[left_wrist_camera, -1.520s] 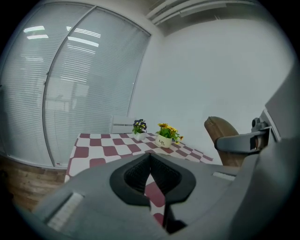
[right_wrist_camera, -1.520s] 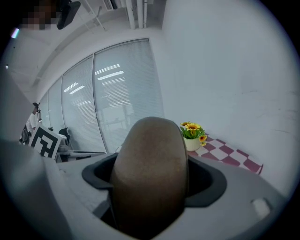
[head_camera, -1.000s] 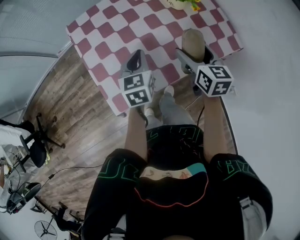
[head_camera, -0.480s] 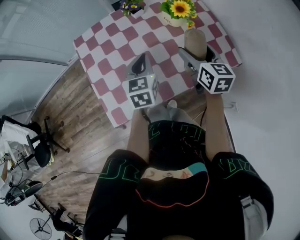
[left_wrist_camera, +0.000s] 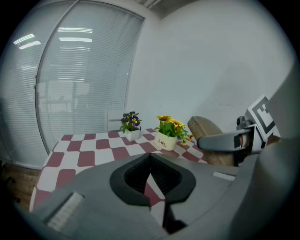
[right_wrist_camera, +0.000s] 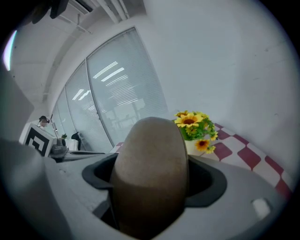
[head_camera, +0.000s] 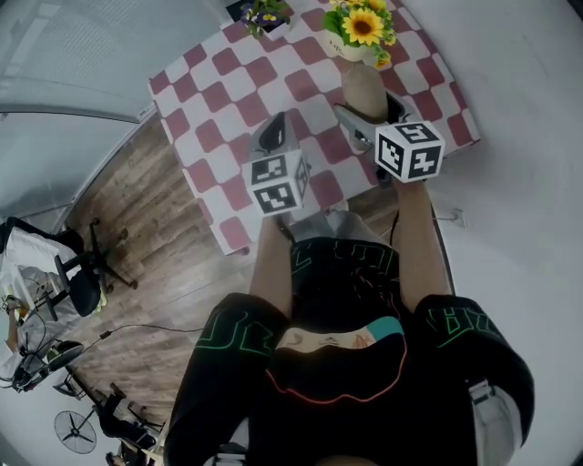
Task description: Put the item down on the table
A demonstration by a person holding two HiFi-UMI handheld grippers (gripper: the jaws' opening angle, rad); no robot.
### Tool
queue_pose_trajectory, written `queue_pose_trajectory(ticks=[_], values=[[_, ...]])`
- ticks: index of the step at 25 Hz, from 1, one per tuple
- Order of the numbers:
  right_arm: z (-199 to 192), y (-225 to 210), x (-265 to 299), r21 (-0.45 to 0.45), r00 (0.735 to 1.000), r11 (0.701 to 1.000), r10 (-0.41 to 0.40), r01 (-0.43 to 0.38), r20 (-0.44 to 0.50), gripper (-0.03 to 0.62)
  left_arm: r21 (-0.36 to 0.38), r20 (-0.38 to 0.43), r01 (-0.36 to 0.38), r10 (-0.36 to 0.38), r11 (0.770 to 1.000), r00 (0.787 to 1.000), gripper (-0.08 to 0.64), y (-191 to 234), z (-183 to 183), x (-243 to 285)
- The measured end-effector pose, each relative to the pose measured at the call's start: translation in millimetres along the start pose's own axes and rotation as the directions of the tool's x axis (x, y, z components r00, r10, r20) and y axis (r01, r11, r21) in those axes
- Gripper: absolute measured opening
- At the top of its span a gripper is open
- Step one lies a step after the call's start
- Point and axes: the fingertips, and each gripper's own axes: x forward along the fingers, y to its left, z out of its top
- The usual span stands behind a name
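Note:
A tan, rounded oblong item [head_camera: 363, 84] stands upright between the jaws of my right gripper [head_camera: 372, 109], which is shut on it over the right side of the checkered table [head_camera: 209, 100]. In the right gripper view the item [right_wrist_camera: 150, 140] fills the space between the jaws and hides what is below it. My left gripper [head_camera: 276, 136] hovers over the table's near middle. Its jaws [left_wrist_camera: 150, 157] meet at the tips with nothing between them. The left gripper view also shows the held item [left_wrist_camera: 206, 129] off to the right.
A white pot of sunflowers [head_camera: 360, 27] and a small pot of purple flowers [head_camera: 264, 14] stand at the table's far side, close behind the item. A white wall runs along the right. An office chair [head_camera: 77, 282] and a fan [head_camera: 77, 428] stand on the wooden floor at the left.
Both grippers have moved farther over the table towards the flower pots, and more of the table has come into view. The right gripper still holds the tan item.

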Motion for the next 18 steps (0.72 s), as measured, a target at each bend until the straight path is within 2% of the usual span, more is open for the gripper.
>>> queue_pose_trajectory(ticks=[4, 12, 18], values=[[-5, -4, 23, 0.025, 0.999, 1.0, 0.012, -0.011, -0.039, 0.426, -0.009, -0.005, 0.0, 0.0, 1.0, 1.0, 0.009, 10, 6, 15], [-26, 13, 72, 0.037, 0.986, 0.996, 0.082, -0.078, -0.147, 0.428, -0.048, -0.089, -0.06, 0.056, 0.997, 0.994, 0.009, 55, -14, 33], [-36, 6, 101, 0.033, 0.975, 0.998, 0.061, -0.055, -0.215, 0.428, -0.063, -0.12, -0.046, 0.038, 0.997, 0.992, 0.009, 64, -16, 58]])
